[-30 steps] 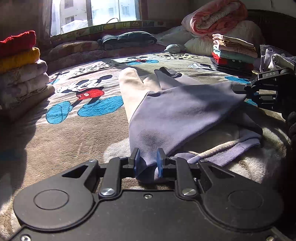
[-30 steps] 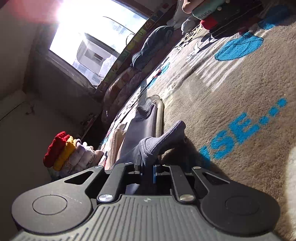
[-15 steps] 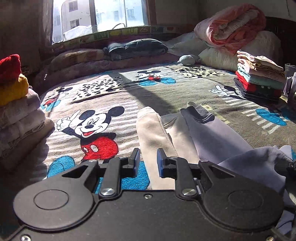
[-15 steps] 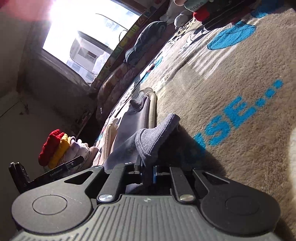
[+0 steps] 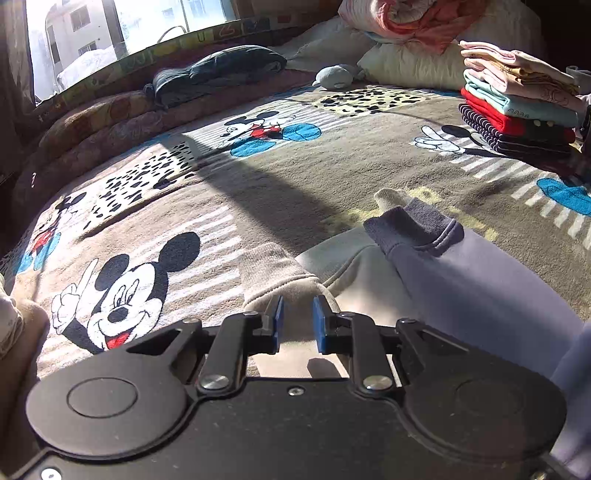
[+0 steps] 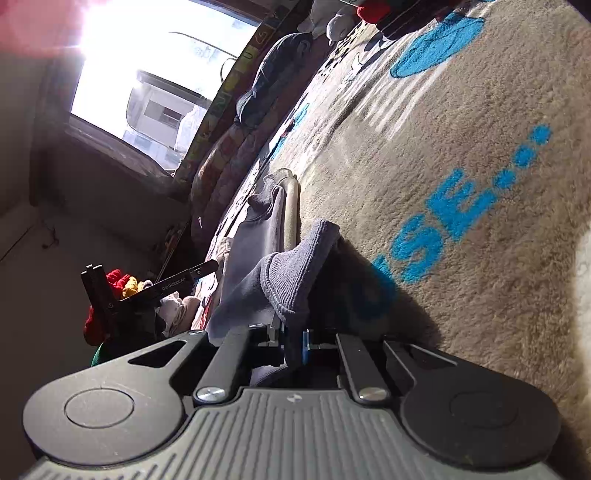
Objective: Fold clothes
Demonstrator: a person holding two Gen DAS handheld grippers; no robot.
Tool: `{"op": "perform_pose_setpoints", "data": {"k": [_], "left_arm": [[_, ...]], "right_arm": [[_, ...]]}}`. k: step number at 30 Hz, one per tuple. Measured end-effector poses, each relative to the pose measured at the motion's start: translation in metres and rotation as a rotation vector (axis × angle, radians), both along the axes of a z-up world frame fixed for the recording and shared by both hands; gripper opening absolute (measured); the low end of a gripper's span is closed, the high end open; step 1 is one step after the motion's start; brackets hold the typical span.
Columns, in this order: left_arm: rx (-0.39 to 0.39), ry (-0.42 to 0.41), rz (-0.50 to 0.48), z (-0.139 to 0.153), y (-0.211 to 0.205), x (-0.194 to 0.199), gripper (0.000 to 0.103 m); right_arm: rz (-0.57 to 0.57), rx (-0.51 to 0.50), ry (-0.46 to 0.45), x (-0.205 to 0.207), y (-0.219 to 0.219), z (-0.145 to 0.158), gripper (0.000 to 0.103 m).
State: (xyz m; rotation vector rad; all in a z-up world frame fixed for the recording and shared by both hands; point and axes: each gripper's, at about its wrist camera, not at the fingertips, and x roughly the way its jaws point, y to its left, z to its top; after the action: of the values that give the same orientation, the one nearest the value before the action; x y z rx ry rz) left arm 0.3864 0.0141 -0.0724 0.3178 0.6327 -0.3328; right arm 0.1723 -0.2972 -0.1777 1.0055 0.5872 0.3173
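Left gripper (image 5: 297, 320) advanced over one beige cuff (image 5: 275, 275), fingers apart.

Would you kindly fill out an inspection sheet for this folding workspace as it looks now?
Surface: plush cartoon-mouse blanket covering the bed.
Job's things: lavender-and-cream sweatshirt, spread out, its dark ribbed cuff lifted.
Clutter: folded clothes stack; red and yellow towels.
Grippers: left gripper open over the cream sleeve; right gripper shut on the cuff.
Cables: nothing seen.
Surroundings: sunlit window, pillows.
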Motion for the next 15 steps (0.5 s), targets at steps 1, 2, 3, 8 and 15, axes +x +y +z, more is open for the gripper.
{"op": "perform_pose_setpoints", "data": {"k": [1, 2, 3, 8, 15], "left_arm": [[-0.008, 0.000, 0.020, 0.001, 0.002, 0.012, 0.018], [-0.019, 0.005, 0.037, 0.000, 0.004, 0.022, 0.018], [-0.028, 0.037, 0.045, -0.006, 0.003, 0.035, 0.017], [-0.039, 0.116, 0.034, -0.016, 0.001, 0.062, 0.016], [-0.072, 0.097, 0.133, -0.020, 0.007, 0.056, 0.016]], "right_arm": [[0.001, -0.001, 0.001, 0.001, 0.000, 0.000, 0.008], [0.003, -0.001, 0.001, 0.001, 0.000, -0.001, 0.008], [0.004, -0.001, 0.002, 0.001, 0.000, -0.001, 0.008], [0.004, -0.003, 0.007, 0.002, 0.000, -0.002, 0.006], [0.007, -0.026, 0.003, 0.002, 0.002, 0.000, 0.005]]}}
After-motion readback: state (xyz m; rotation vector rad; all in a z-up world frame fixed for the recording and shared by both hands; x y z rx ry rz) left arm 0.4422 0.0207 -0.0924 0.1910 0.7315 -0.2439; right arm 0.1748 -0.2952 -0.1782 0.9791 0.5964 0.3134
